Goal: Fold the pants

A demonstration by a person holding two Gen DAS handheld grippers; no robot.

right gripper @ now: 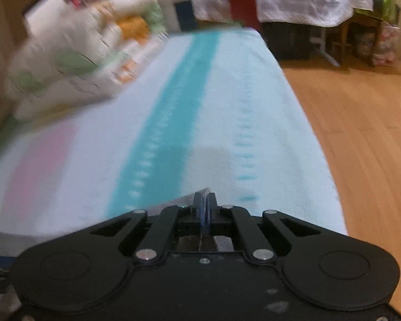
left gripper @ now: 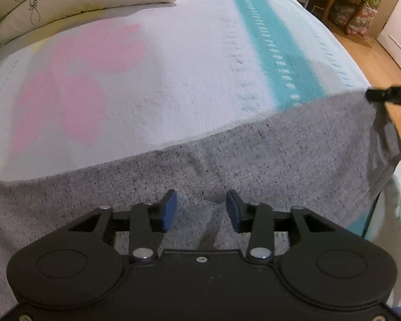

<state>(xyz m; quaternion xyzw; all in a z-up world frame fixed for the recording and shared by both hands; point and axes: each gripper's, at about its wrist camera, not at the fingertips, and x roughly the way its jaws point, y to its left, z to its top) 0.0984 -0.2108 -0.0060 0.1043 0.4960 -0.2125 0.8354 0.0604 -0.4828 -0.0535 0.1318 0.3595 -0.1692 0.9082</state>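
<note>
blurred pillows (right gripper: 74, 61), pants (left gripper: 227, 165) cut off

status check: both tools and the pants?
Left tool open over the pants, gripping nothing. Right tool shut on the pants' edge. Nothing in the way.

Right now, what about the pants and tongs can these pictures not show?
- Pants: left wrist view, lower part hidden by the left tongs body.
- Right tongs: shut on grey cloth; how much is gripped is hidden by their pads.
- Pillows: right wrist view, motion-blurred.
</note>
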